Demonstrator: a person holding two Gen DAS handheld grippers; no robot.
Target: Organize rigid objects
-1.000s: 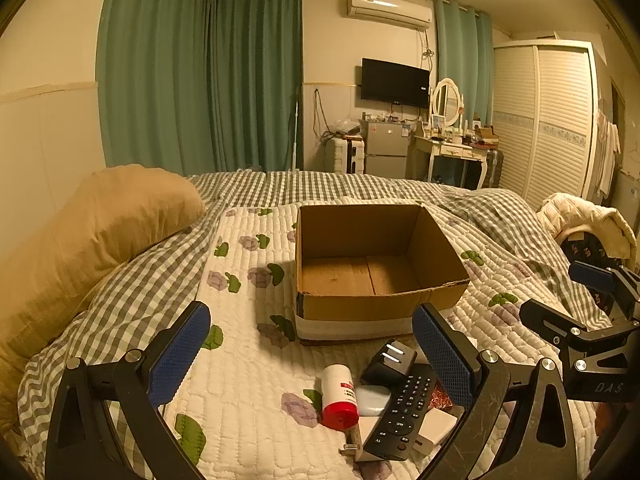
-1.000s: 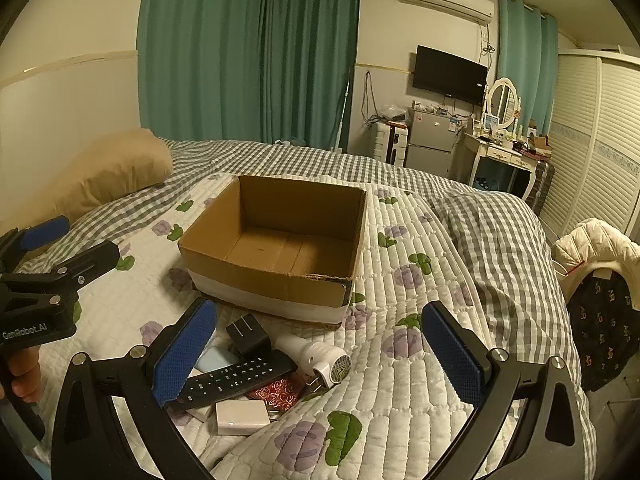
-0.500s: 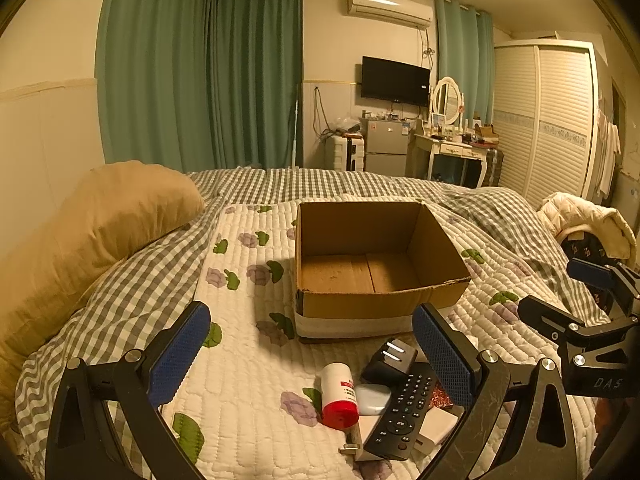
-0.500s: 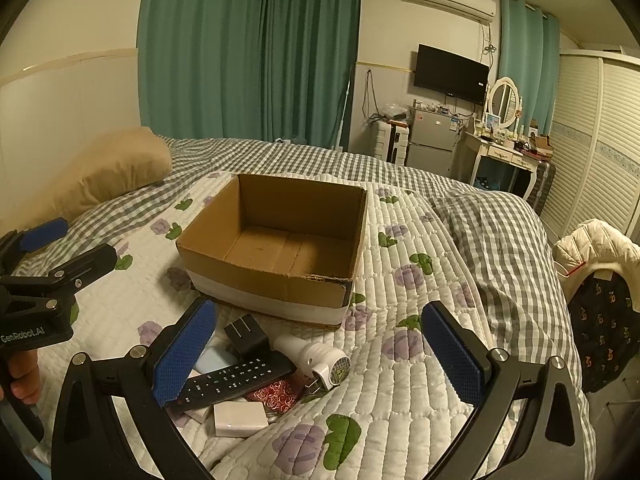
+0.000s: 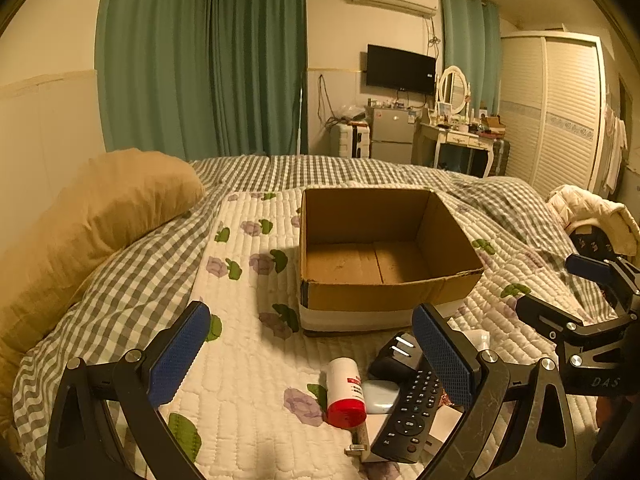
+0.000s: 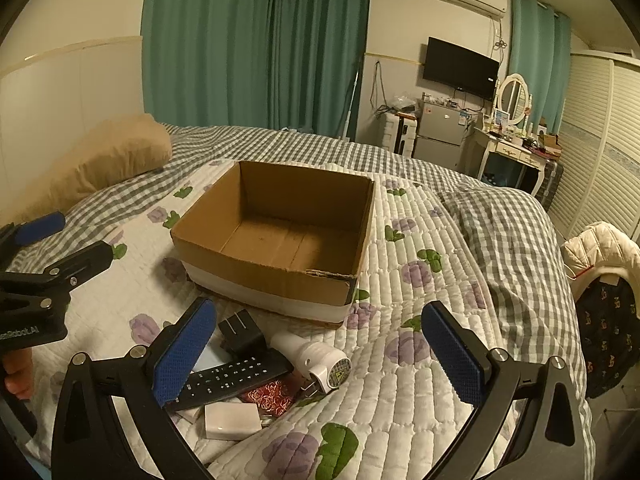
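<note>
On the bed: box (image 5: 384, 264) empty, remote (image 5: 412, 416) beside it.
Change: none.
Claws: left gripper (image 5: 316, 354) and right gripper (image 6: 320, 354) gape, holding nothing.
Meaning: sorting unstarted.

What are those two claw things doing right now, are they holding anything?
Left gripper: open, holding nothing, above the bed.
Right gripper: open, holding nothing, above the pile of small items.

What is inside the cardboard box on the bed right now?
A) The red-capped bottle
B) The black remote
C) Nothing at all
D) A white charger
C: the cardboard box shows only its bare floor, while the remote and bottle lie on the quilt in front.
</note>
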